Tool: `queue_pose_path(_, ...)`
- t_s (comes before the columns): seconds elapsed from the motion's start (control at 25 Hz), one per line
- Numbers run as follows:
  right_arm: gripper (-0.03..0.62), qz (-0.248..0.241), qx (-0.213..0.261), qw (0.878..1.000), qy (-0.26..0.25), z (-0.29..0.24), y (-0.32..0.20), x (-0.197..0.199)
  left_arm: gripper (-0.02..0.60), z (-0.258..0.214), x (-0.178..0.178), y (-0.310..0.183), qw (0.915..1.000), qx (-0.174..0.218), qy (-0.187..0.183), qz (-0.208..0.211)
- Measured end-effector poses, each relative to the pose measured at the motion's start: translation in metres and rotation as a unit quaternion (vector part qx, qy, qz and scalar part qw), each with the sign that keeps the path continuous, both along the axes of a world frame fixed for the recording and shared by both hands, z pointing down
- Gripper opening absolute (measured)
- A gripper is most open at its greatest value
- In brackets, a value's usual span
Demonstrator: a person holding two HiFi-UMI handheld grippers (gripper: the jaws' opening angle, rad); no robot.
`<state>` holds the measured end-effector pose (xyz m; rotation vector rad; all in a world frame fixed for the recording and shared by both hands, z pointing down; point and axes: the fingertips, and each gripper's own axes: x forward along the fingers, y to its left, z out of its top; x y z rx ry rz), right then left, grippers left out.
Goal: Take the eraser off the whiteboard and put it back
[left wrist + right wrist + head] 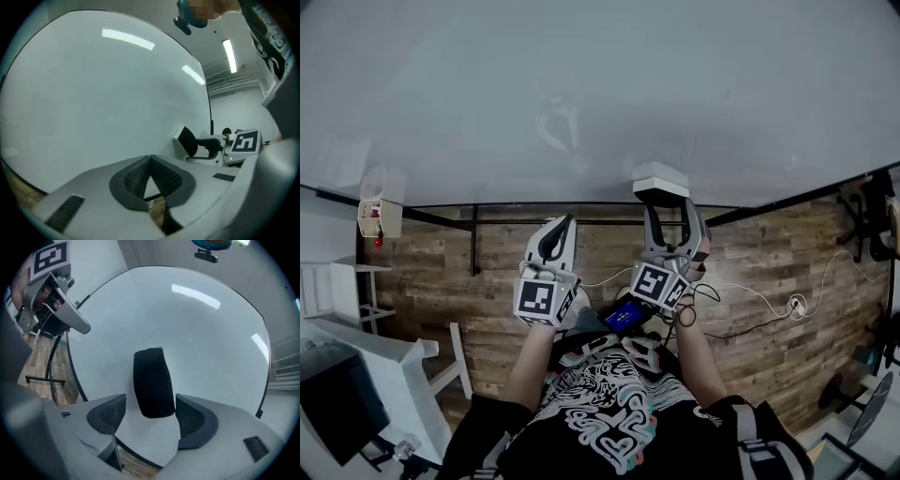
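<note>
The eraser (660, 180), a small white block with a black felt back, sits flat on the big whiteboard (581, 94). My right gripper (667, 204) is open, one finger on each side of it. In the right gripper view the black eraser (152, 383) stands between the pads, with a gap showing on the left side. From the side, the left gripper view shows the same eraser (185, 143) inside those jaws. My left gripper (558, 236) hangs shut and empty to the left of it, tips close to the board. Its tips (150, 160) meet with nothing between them.
The board's black stand legs (473, 246) run over the wooden floor (769, 309). Cables and a socket (795, 305) lie at the right. A white table (384, 361) is at the lower left, a small holder (379, 217) hangs at the board's left edge, and chairs (867, 211) stand at the right.
</note>
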<state>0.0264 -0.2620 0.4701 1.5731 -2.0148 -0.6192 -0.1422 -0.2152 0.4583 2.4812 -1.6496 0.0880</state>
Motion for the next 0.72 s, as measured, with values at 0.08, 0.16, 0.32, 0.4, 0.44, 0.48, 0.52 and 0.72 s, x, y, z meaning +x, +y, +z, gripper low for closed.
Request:
queue_pose_path(0.08, 0.310, 0.005, -0.010, 1.000, -0.006, 0.002, 0.007, 0.003, 0.018, -0.002, 0.001, 0.003, 1.0000, 0.005, 0.002, 0.002)
queue_pose_path(0.16, 0.310, 0.008, -0.022, 1.000, -0.014, 0.004, 0.017, 0.007, 0.020, -0.004, 0.004, 0.007, 0.9999, 0.009, 0.007, 0.005)
queue_pose_path(0.32, 0.311, 0.020, -0.046, 0.997, -0.060, 0.002, 0.046, 0.014, 0.020, -0.010, 0.004, 0.019, 0.9998, 0.013, 0.008, 0.010)
queue_pose_path(0.4, 0.308, 0.018, -0.050, 0.994, -0.091, -0.003, 0.053, 0.016, 0.020, -0.013, 0.003, 0.018, 0.9997, 0.021, 0.009, 0.008)
queue_pose_path(0.44, 0.298, 0.014, -0.053, 0.993, -0.106, -0.004, 0.057, 0.016, 0.020, -0.014, 0.003, 0.018, 0.9997, 0.023, 0.010, 0.007)
queue_pose_path(0.48, 0.283, 0.008, -0.058, 0.991, -0.117, -0.005, 0.060, 0.016, 0.019, -0.015, 0.003, 0.019, 0.9996, 0.024, 0.012, 0.005)
queue_pose_path(0.52, 0.277, 0.001, -0.063, 0.990, -0.124, -0.005, 0.062, 0.015, 0.019, -0.017, 0.003, 0.021, 0.9996, 0.025, 0.014, 0.004)
queue_pose_path(0.72, 0.209, -0.029, -0.066, 0.982, -0.174, -0.019, 0.070, 0.013, 0.020, -0.027, 0.008, 0.029, 0.9993, 0.036, 0.007, 0.005)
